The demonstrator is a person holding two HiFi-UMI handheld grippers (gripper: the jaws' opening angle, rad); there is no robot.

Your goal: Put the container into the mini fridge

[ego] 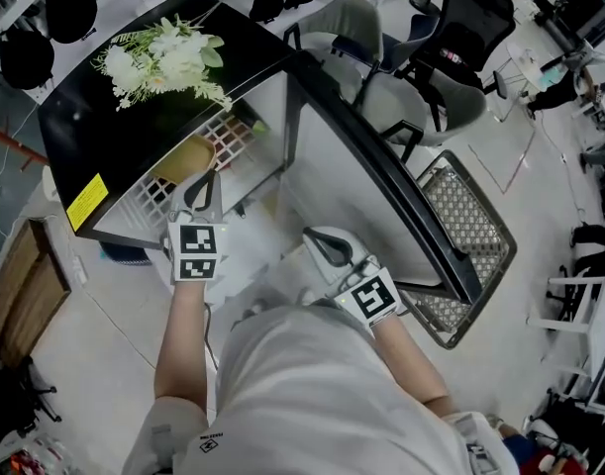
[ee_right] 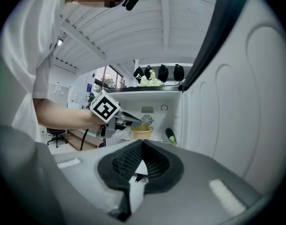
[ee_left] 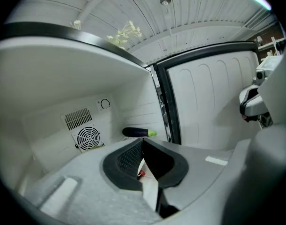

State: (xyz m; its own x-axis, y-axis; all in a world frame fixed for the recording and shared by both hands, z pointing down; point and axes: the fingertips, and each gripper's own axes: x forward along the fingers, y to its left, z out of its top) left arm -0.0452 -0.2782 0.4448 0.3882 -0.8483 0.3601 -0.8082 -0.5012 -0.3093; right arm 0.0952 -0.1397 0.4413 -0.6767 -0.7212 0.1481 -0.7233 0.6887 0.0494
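Note:
The mini fridge [ego: 134,77] stands with its door [ego: 381,186] swung open. A shallow yellow container [ego: 186,157] sits on the white wire shelf [ego: 238,135] inside; it also shows in the right gripper view [ee_right: 142,132]. My left gripper [ego: 205,188] reaches into the fridge just above and beside the container, jaws shut, with nothing visible between them [ee_left: 143,140]. The container is out of the left gripper view. My right gripper [ego: 329,246] is shut and empty [ee_right: 143,142], held low in front of the door's inner face.
A dark eggplant [ee_left: 139,132] lies at the fridge's back right by the door hinge, near a round fan grille [ee_left: 88,137]. White flowers [ego: 163,57] lie on the fridge top. A wire rack [ego: 465,236] and office chairs [ego: 460,28] stand beyond the door.

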